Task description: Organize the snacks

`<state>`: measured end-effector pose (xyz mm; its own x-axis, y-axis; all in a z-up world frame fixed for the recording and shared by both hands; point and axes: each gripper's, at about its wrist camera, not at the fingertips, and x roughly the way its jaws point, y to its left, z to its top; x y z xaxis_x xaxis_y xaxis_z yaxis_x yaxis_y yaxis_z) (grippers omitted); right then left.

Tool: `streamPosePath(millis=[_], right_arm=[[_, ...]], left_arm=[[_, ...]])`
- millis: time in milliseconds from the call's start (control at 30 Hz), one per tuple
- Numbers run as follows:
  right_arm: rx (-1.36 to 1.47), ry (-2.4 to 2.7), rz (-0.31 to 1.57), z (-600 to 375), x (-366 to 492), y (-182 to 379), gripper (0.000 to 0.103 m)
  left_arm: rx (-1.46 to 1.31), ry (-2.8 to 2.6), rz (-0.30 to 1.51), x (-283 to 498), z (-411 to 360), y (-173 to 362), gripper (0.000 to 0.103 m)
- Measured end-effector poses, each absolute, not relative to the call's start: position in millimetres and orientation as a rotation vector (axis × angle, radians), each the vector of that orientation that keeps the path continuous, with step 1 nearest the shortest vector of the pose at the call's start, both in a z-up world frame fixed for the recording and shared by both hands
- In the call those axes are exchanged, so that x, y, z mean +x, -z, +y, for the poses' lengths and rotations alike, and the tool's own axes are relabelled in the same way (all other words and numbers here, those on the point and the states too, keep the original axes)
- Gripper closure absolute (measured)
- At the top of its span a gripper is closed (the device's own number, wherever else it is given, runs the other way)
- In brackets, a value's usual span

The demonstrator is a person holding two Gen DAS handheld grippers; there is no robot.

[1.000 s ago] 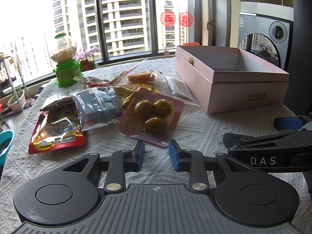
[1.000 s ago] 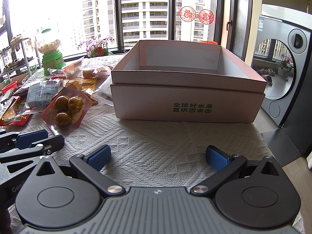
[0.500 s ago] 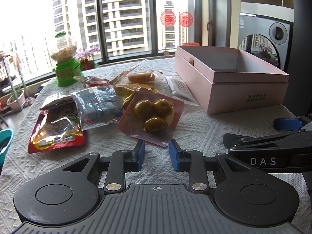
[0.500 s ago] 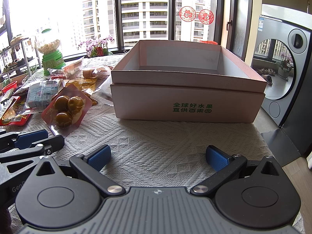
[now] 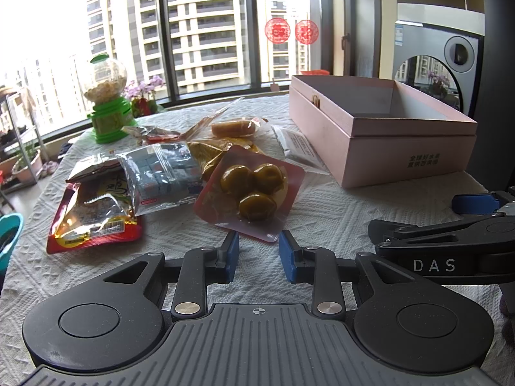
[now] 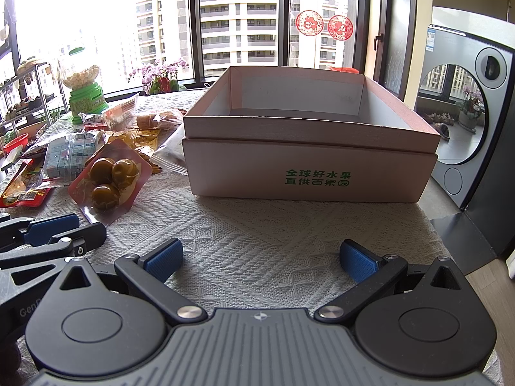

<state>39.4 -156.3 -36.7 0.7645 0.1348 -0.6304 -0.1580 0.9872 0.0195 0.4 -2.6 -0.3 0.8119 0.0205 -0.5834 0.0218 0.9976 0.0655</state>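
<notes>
Several snack packs lie on the white-clothed table. A pink pack of three brown eggs (image 5: 252,189) (image 6: 111,177) lies nearest. A clear bag of blue sweets (image 5: 161,173), a red-yellow bag (image 5: 93,215) and a bun in clear wrap (image 5: 235,128) lie behind it. An open, empty pink box (image 5: 379,141) (image 6: 309,164) stands to the right. My left gripper (image 5: 259,254) is narrowly open and empty, just short of the egg pack. My right gripper (image 6: 260,257) is wide open and empty in front of the box.
A green candy dispenser (image 5: 107,103) and potted flowers (image 6: 161,78) stand at the far edge by the window. A washing machine (image 6: 466,106) stands right of the table. A teal bowl (image 5: 8,234) is off the table's left side.
</notes>
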Motion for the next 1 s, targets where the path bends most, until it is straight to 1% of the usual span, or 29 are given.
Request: streamPosePath(millis=[200, 333, 433, 567, 700, 800, 900, 967, 1000], right_arm=[[-0.038, -0.171, 0.687, -157.4, 39.5, 36.6, 0.000], [-0.038, -0.226, 0.769, -165.1, 46.6, 29.6, 0.000], [-0.072, -0.236, 0.787, -162.4, 47.3, 29.9, 0.000], [-0.086, -0.245, 0.818, -159.0, 54.6, 27.9, 0.000], [-0.090, -0.256, 0.766, -158.2, 46.4, 30.7, 0.000], [-0.088, -0.262, 0.765, -158.9, 46.4, 30.2, 0.000], [-0.087, -0.258, 0.761, -159.0, 45.9, 30.3, 0.000], [-0.086, -0.258, 0.760, -159.4, 45.7, 30.1, 0.000], [-0.087, -0.258, 0.760, -159.5, 45.4, 29.7, 0.000]], left_arm=[[0.068, 0.003, 0.624, 0.7, -1.1, 0.2, 0.071], [-0.008, 0.061, 0.639, -1.5, 14.7, -3.8, 0.071], [-0.049, 0.074, 0.640, -4.1, 30.4, -14.2, 0.071], [-0.100, 0.049, 0.568, -4.9, 57.2, -39.1, 0.071], [-0.191, -0.077, 0.554, 17.4, 94.5, -54.0, 0.071], [-0.321, -0.115, 0.601, 44.4, 123.1, -46.1, 0.071], [-0.406, -0.059, 0.645, 67.0, 131.5, -34.0, 0.071], [-0.322, -0.050, 0.658, 77.4, 119.0, -28.9, 0.061], [-0.244, -0.036, 0.663, 79.2, 108.5, -25.5, 0.058]])
